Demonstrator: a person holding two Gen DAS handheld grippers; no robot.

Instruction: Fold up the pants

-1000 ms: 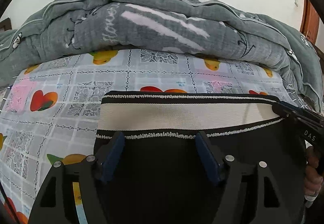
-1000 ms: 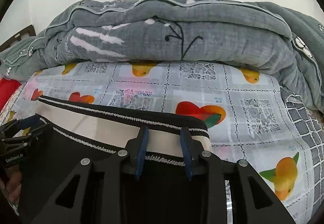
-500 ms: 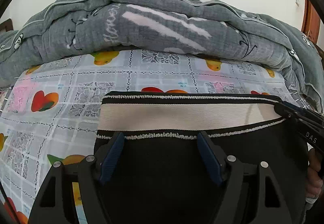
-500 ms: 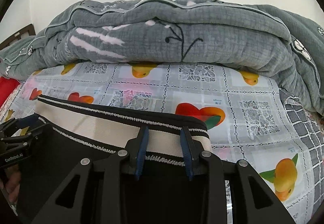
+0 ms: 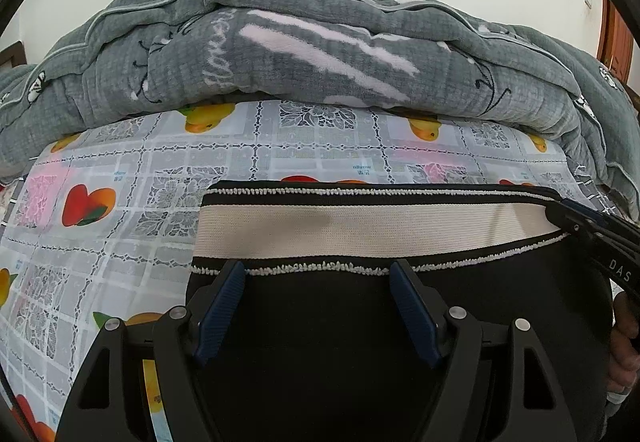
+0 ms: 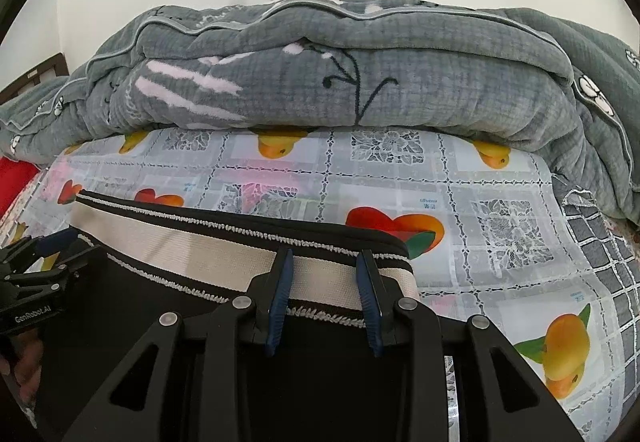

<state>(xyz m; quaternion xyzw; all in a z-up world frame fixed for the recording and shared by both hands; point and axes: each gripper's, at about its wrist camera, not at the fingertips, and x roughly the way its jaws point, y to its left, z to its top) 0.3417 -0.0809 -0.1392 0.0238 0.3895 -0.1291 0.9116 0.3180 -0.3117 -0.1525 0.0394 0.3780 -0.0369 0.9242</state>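
Observation:
Black pants [image 5: 340, 326] with a cream, black-edged waistband [image 5: 360, 230] lie flat on the fruit-print sheet [image 5: 120, 242]. My left gripper [image 5: 316, 268] stands open over the black cloth just below the waistband's left part, nothing pinched between its blue pads. My right gripper [image 6: 324, 256] is over the waistband [image 6: 200, 254] near its right end. Its jaws stand narrow, and the band runs flat between the pads without bunching. Each gripper shows in the other's view: the right gripper [image 5: 568, 214] at the band's right end, the left gripper [image 6: 70, 244] at its left.
A bulky grey quilt [image 5: 320, 54] is heaped along the far side of the bed, and the quilt [image 6: 600, 146] wraps down the right side. Bare sheet [image 6: 500, 242] lies right of the pants. A hand [image 5: 624, 342] holds the right gripper's handle. Something red [image 6: 16, 178] sits at far left.

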